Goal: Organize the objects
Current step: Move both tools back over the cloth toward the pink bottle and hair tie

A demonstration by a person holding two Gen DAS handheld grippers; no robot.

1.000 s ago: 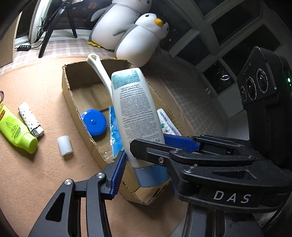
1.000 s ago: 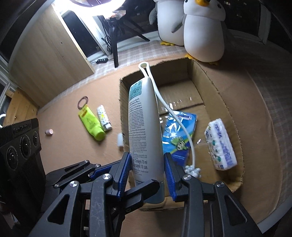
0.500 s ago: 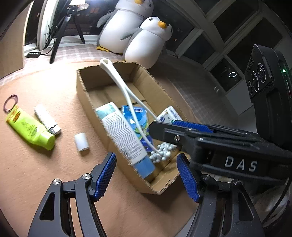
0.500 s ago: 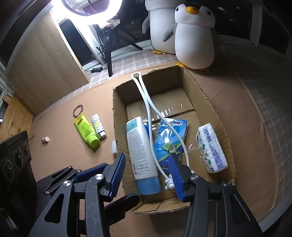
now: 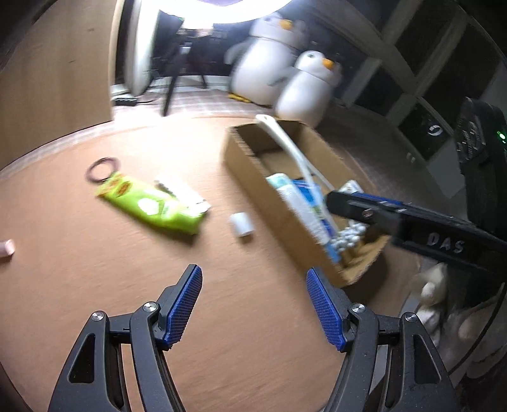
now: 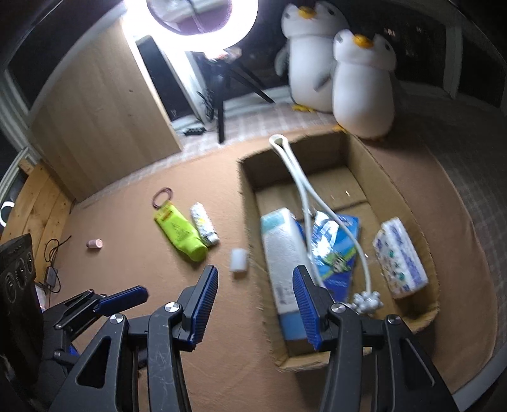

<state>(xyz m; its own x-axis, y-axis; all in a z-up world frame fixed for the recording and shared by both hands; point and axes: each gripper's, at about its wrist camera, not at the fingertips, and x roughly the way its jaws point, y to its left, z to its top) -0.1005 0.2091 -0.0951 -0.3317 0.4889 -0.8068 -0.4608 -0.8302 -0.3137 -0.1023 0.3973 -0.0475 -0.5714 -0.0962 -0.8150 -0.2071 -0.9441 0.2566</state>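
The cardboard box (image 6: 424, 241) holds the white lotion tube (image 6: 283, 253), a blue packet (image 6: 336, 244), a tissue pack (image 6: 401, 256) and a long white massager (image 6: 304, 190). The box (image 5: 253, 171) and the tube (image 5: 301, 202) also show in the left wrist view. On the brown table lie a green tube (image 5: 152, 206), a small patterned tube (image 6: 204, 226), a white cap (image 5: 241, 224), a hair tie (image 5: 103, 169) and a pink cap (image 6: 94, 243). My left gripper (image 5: 253, 304) is open and empty over the table left of the box. My right gripper (image 6: 255, 304) is open and empty above the box's near left wall.
Two plush penguins (image 6: 361, 88) stand behind the box. A ring light on a tripod (image 6: 202, 19) and a wooden cabinet (image 6: 104, 120) are at the back left. The table edge curves close at the right (image 6: 475, 364).
Both grippers let go of the white lotion tube, which now lies in the box. Both pulled back and swung left, the left one farther, toward the loose items on the table.
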